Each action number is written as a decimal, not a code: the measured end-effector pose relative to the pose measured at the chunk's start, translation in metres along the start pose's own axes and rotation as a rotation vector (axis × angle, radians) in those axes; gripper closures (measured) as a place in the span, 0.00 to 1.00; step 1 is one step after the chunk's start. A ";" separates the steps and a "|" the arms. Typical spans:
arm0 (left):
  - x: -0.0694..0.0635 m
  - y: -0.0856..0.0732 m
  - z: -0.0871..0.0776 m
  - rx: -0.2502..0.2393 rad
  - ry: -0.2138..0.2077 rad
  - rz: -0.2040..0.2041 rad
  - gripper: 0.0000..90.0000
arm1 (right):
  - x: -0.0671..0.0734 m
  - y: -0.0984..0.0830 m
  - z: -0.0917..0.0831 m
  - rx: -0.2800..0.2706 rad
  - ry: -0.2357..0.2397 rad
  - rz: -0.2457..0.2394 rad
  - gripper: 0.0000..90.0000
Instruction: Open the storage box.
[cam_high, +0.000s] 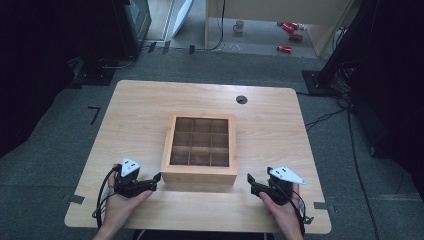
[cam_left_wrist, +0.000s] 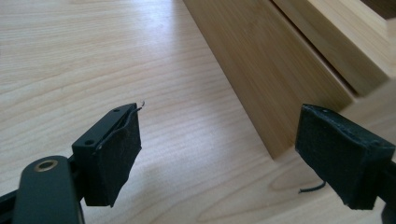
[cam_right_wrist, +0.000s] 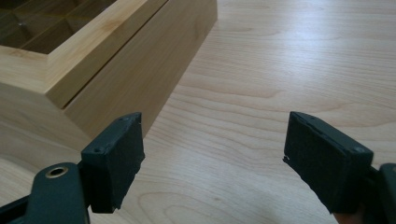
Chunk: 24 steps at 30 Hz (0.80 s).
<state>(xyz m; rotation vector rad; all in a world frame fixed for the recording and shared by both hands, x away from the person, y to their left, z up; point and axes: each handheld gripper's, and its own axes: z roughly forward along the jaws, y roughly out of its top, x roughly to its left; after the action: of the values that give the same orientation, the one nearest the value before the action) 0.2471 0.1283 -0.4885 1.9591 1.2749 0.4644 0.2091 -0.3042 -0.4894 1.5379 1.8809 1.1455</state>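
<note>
The left claw has its jaws wide apart, and nothing is between them. It sits low over the table, just beside the near left corner of the wooden box. The right claw is wide apart too, with only bare table between its jaws. It is just beside the near right corner of the box. Neither claw touches the box.

The biggest thing is the table, made of pale wood. It has a small dark round hole near the far edge. The box stands in the middle of the table, a bit toward the person. Its top is see-through, and inside are nine little square rooms, three by three.

In the left gripper view, the box's side runs just past the right pad. In the right gripper view, the box's corner is just beyond the left pad.
</note>
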 end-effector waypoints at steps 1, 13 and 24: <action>0.000 0.000 0.000 0.000 0.000 0.000 0.17 | 0.000 0.000 0.000 0.000 0.000 0.000 0.22; -0.007 -0.005 -0.009 -0.018 -0.058 0.021 0.27 | 0.015 0.001 0.003 -0.011 0.051 -0.026 0.26; -0.019 -0.002 -0.002 -0.052 -0.198 0.043 0.52 | 0.025 0.002 0.007 -0.023 0.101 -0.059 0.38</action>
<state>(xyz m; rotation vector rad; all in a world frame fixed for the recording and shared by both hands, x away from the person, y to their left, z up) 0.2357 0.1126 -0.4870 1.9392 1.0880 0.3127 0.2089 -0.2783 -0.4873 1.4270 1.9580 1.2348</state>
